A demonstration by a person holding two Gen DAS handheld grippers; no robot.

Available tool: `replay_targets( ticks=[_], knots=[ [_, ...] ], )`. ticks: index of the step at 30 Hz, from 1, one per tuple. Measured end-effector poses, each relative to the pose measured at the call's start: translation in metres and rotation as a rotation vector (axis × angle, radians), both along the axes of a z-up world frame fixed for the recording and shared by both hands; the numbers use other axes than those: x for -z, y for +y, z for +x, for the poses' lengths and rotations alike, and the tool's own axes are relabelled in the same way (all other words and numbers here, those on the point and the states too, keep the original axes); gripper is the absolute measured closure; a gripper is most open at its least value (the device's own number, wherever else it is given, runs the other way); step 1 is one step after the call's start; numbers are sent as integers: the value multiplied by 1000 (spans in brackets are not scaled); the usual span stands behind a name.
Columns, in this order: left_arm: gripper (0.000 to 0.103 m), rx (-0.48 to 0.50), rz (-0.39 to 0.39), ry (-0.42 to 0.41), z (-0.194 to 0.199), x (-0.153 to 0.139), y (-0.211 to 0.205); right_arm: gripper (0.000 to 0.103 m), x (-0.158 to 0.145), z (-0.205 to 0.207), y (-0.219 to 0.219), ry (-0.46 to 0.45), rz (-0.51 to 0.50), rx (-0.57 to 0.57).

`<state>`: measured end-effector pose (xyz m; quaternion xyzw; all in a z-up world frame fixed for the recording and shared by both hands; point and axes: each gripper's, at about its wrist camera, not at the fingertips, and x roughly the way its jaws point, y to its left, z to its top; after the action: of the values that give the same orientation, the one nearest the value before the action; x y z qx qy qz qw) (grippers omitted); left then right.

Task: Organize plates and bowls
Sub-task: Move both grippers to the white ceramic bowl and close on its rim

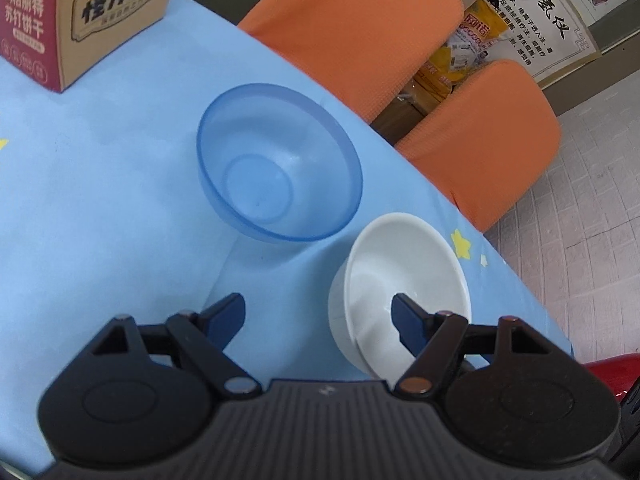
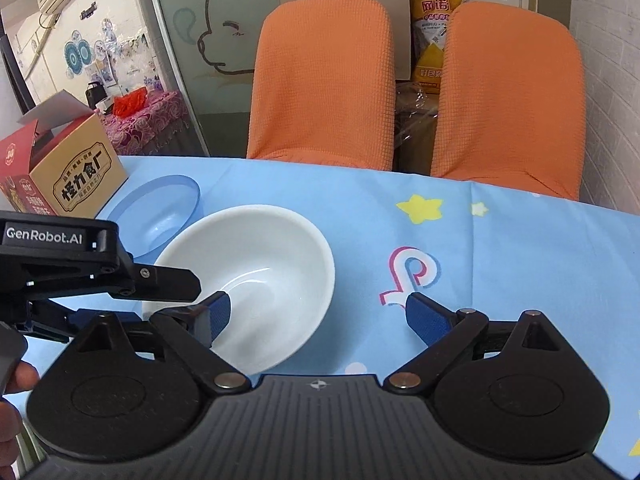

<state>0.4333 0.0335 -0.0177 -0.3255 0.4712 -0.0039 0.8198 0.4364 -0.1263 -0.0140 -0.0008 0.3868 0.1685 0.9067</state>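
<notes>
A white bowl (image 1: 404, 276) stands upright on the blue tablecloth near the table's edge, with a translucent blue bowl (image 1: 280, 164) just behind it. My left gripper (image 1: 318, 316) is open and straddles the white bowl's near wall; one fingertip (image 1: 406, 320) hangs inside the bowl and the other stays outside, neither pad pressing. In the right wrist view the white bowl (image 2: 248, 280) sits left of centre with the blue bowl (image 2: 160, 212) behind. My right gripper (image 2: 320, 312) is open over the bowl's opposite rim, its left fingertip (image 2: 214, 316) above the bowl's inside. The left gripper's finger (image 2: 172, 282) reaches in from the left.
A cardboard snack box (image 1: 80, 12) stands at the back of the table (image 2: 520, 264), close to the blue bowl. Two orange-covered chairs (image 2: 324, 80) (image 2: 508, 96) stand against the far table edge. A person's hand (image 2: 18, 376) shows at the lower left.
</notes>
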Motion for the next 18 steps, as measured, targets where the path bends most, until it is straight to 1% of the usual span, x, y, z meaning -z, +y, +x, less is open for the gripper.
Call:
replay_targets(
  ticks=[2,5,6,7,8,9,10,12,13,15,18],
  knots=[
    [29,3,6,4,1,-1,-1,0,2,2,4,2,-6,-19],
    [34,20,11,-5,-1,0,0,0,5,4,10,15,2,-55],
    [46,35,3,-11,0,1,-1,0,6,4,11,22,8,-63],
    [53,45,5,-14,1,1,-2,9,7,3,12,30,12,-73],
    [57,55,8,-19,4,1,-3,14,7,2,15,26,8,-80],
    [65,68,5,-21,6,2,-4,19,7,0,17,19,-8,-87],
    [71,75,5,-27,6,3,-5,24,6,-3,19,15,-18,-100],
    [80,99,0,-32,6,4,-6,30,5,-8,22,17,-14,-125],
    [81,105,12,-37,6,4,-7,34,4,-11,23,18,-17,-127],
    [81,120,42,-52,1,0,-10,34,2,-17,25,2,-35,-136],
    [81,150,66,-77,-12,-10,-12,34,-5,-27,22,-5,-29,-131]
  ],
)
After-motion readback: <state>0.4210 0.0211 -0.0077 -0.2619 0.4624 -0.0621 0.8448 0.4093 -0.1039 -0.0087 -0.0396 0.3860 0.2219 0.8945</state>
